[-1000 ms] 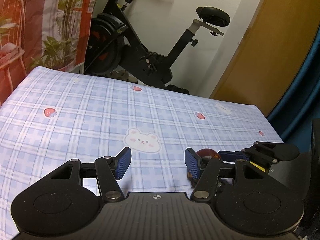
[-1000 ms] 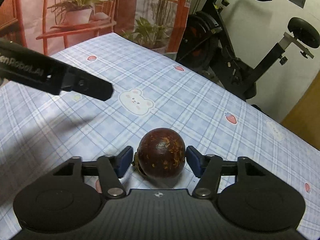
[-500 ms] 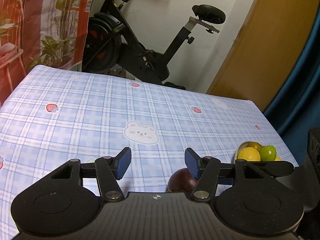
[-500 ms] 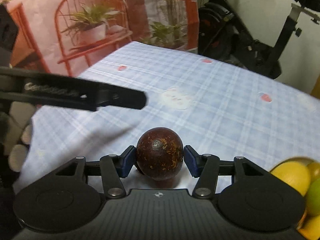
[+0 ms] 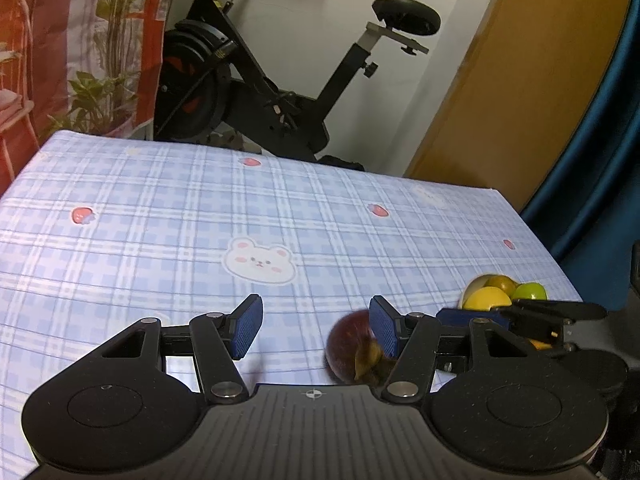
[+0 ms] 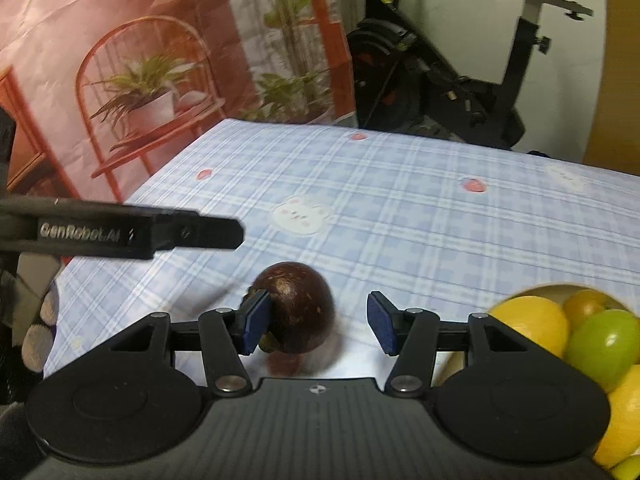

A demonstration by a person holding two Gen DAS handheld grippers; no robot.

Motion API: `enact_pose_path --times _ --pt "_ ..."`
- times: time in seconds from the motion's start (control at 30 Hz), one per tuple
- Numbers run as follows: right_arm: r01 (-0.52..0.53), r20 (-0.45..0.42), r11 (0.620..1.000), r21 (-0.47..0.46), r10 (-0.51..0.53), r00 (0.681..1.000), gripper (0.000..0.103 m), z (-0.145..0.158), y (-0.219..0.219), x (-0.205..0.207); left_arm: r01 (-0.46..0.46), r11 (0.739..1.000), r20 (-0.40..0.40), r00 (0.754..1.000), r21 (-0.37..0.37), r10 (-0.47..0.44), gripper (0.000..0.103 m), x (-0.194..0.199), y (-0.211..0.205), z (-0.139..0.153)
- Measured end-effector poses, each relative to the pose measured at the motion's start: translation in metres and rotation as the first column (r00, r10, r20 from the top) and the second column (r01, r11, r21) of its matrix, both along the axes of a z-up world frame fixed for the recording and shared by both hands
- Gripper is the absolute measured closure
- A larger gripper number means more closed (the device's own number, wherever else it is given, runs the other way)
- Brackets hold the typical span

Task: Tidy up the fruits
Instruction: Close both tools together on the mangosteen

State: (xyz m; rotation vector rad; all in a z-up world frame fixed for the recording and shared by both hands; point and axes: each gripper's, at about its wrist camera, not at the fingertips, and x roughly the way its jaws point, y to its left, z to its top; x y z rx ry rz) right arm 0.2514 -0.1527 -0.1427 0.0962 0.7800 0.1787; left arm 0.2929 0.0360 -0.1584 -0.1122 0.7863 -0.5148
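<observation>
The right gripper (image 6: 314,322) has its 2 pads spread, and the dark mangosteen (image 6: 298,312) touches only the left pad. The fruit bowl (image 6: 560,289) sits just right of the mangosteen. The left gripper (image 5: 316,326) is spread and empty.

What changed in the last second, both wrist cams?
The round dark-brown mangosteen shifted from centred between the pads of the right gripper to against the picture-left pad, clear of the other; blurred, apparently slipping loose. A bowl of yellow and green fruit came into view at right. The left gripper is unchanged: open, empty.
</observation>
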Motion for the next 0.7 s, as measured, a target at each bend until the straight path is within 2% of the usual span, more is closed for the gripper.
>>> enact_pose_path --times 0.17,0.3,0.4,0.47,0.53,0.6,0.7 --pt "0.043 0.001 0.999 0.018 -0.043 0.999 0.047 -0.001 -0.013 0.006 0.008 1.0 -0.041 0.999 -0.011 -0.009 0.042 0.009 -0.006 -0.013" --pt "0.043 0.017 0.999 0.003 -0.044 0.999 0.047 0.001 -0.014 0.012 -0.013 0.999 -0.063 0.998 -0.036 0.011 0.042 0.019 -0.009 -0.019" --pt "0.04 0.032 0.999 -0.01 -0.04 0.999 0.047 0.004 -0.015 0.014 -0.029 0.999 -0.078 0.997 -0.029 0.026 0.043 0.027 -0.011 -0.023" --pt "0.03 0.057 0.999 -0.044 -0.027 0.998 0.047 0.006 -0.012 0.011 -0.029 0.999 -0.085 0.996 -0.034 0.026 0.043 0.031 -0.012 -0.025" --pt "-0.001 0.081 0.997 -0.083 0.007 0.997 0.041 0.009 -0.008 0.005 -0.029 0.999 -0.087 0.996 -0.038 0.026 0.043 0.034 -0.014 -0.025" --pt "-0.043 0.09 0.993 -0.106 0.052 0.995 0.03 0.011 -0.002 -0.001 -0.027 0.999 -0.085 0.996 -0.039 0.024 0.043 0.035 -0.016 -0.025" --pt "-0.091 0.091 0.983 -0.16 0.106 0.99 0.027 0.006 0.009 -0.009 -0.029 0.999 -0.085 0.996 -0.041 0.025 0.043 0.037 -0.017 -0.026"
